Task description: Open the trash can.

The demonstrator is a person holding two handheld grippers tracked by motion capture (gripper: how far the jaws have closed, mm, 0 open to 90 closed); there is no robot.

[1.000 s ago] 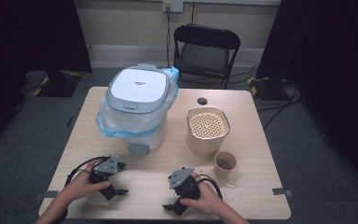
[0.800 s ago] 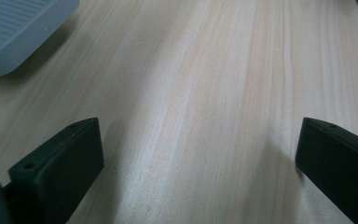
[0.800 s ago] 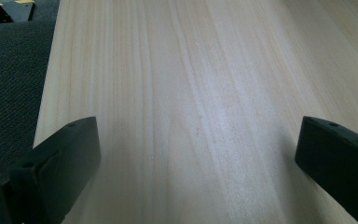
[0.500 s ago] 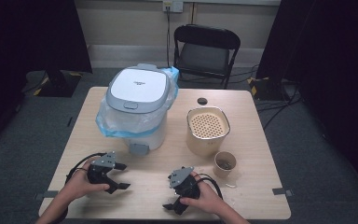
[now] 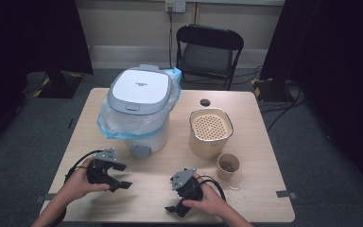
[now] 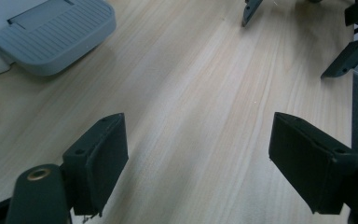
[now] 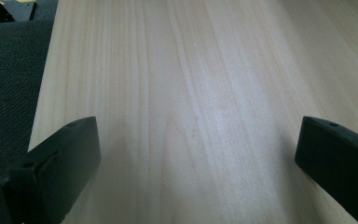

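My left gripper (image 5: 124, 175) hovers just above the wooden table (image 5: 151, 189) at the front left and points right. Its jaws have just been closing a little. They stand open, with bare wood between them in the left gripper view (image 6: 198, 140). My right gripper (image 5: 170, 196) rests at the front middle and points left. It is wide open over bare table in the right gripper view (image 7: 198, 140). A white pedal bin (image 5: 139, 106) with a blue liner stands behind the left gripper, and its grey pedal (image 6: 51, 32) is close ahead.
A beige pot with a perforated insert (image 5: 210, 132) stands right of the bin, and a small cup (image 5: 228, 165) sits in front of it. A small black disc (image 5: 204, 102) lies farther back. A folding chair (image 5: 208, 54) stands behind the table.
The left gripper has lifted slightly off the table and its jaws have narrowed a bit. The right gripper has stayed put.
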